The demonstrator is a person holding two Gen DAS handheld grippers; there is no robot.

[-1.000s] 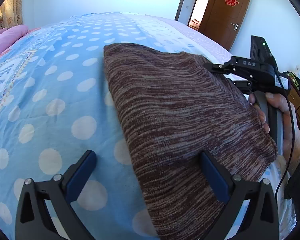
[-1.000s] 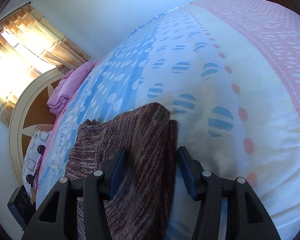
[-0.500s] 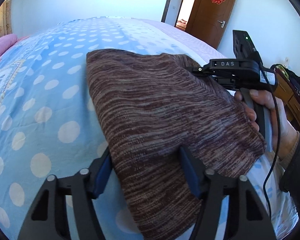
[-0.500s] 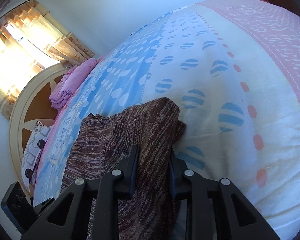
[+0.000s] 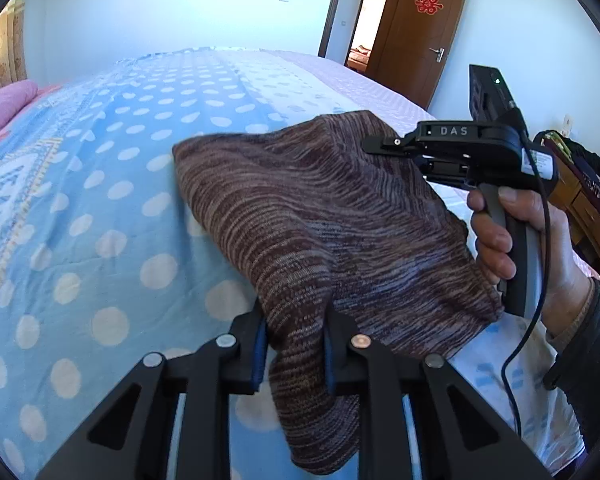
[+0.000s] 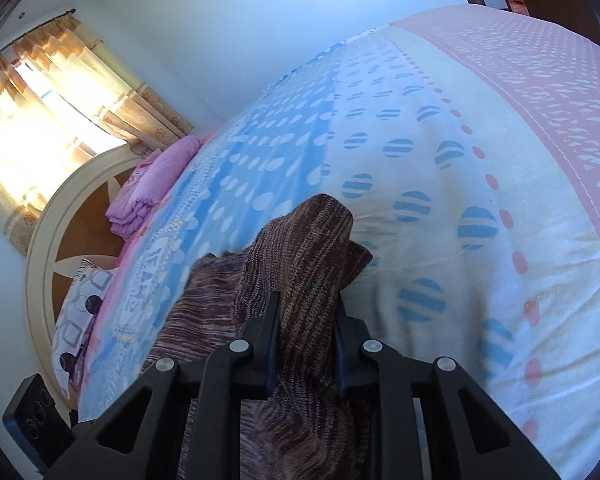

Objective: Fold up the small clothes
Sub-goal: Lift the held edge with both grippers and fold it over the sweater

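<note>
Both pinching the brown knit garment (image 5: 340, 216): left gripper (image 5: 294, 350) just clamped on one corner, right gripper (image 6: 306, 338) on another, lifting its edge off the bedspread (image 5: 100, 220), probably for folding over.

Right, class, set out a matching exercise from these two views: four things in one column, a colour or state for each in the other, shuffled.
Things:
1. knitted garment
2. folded blanket
3. door
4. left tongs

Descriptions:
A. wooden, with a red emblem
B. pink, by the headboard
C. brown striped knit
D. shut on cloth

Pairs: 1-C, 2-B, 3-A, 4-D
</note>
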